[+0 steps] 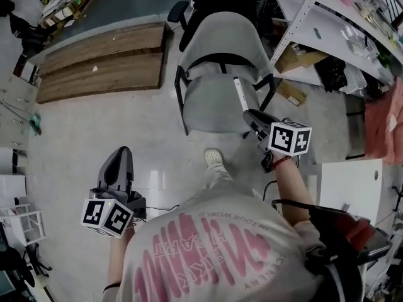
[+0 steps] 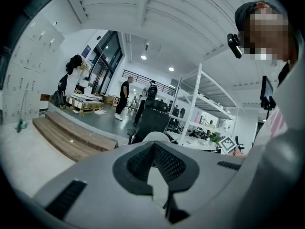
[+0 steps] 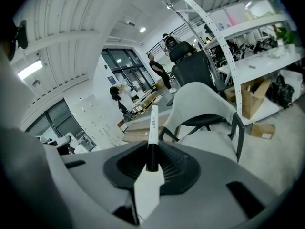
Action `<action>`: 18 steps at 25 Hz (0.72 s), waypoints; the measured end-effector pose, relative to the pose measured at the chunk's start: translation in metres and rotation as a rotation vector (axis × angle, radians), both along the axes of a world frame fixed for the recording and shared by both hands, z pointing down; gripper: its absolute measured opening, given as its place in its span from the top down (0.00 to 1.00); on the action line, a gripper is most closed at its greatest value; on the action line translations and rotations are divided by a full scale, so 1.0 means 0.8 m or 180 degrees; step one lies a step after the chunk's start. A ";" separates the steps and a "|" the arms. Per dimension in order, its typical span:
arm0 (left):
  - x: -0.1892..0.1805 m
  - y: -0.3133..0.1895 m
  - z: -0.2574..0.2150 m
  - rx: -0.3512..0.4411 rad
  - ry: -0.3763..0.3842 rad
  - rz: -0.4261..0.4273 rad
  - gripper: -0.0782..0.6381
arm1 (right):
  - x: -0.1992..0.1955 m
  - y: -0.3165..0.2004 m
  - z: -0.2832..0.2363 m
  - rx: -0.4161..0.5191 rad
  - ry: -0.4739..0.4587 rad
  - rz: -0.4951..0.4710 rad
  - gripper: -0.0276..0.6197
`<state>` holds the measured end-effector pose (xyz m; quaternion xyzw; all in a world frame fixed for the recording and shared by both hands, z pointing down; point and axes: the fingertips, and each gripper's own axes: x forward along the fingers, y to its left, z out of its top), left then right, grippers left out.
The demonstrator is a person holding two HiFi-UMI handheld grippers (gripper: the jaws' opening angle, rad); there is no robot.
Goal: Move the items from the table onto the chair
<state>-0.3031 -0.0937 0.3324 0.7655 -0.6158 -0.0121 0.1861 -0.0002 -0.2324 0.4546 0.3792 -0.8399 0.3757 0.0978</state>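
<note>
A grey chair (image 1: 211, 99) stands on the floor straight ahead, its seat bare. My right gripper (image 1: 252, 116) hovers at the seat's right edge, shut on a white marker pen (image 1: 240, 93) that sticks out over the seat. In the right gripper view the marker (image 3: 153, 125) stands up from between the dark pads of the right gripper (image 3: 151, 162), with the chair (image 3: 209, 135) just beyond. My left gripper (image 1: 121, 155) hangs low at the left over the floor, jaws together with nothing in them. In the left gripper view the left gripper (image 2: 155, 151) points toward the chair's back (image 2: 153, 137).
A wooden stepped platform (image 1: 101, 61) lies at the far left. White shelving (image 1: 327, 24) with a cardboard box (image 1: 296, 58) under it runs along the right. A white table (image 1: 349, 184) is at my right side. A black office chair (image 1: 189, 11) stands behind the grey one.
</note>
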 end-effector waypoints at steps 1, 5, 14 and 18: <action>0.002 -0.012 -0.001 -0.0030 -0.0025 -0.0030 0.88 | 0.001 -0.014 0.010 -0.0060 0.0016 -0.0031 0.84; 0.009 -0.064 -0.004 -0.0195 -0.0200 -0.0085 0.88 | 0.006 -0.068 0.066 -0.0275 0.0277 -0.0132 0.84; 0.004 -0.171 0.033 -0.0567 -0.0114 -0.0340 0.88 | 0.003 -0.147 0.185 -0.0975 0.0550 -0.0289 0.84; -0.001 -0.199 0.061 -0.0737 -0.0043 -0.0474 0.88 | 0.005 -0.171 0.246 -0.1269 0.0715 -0.0266 0.84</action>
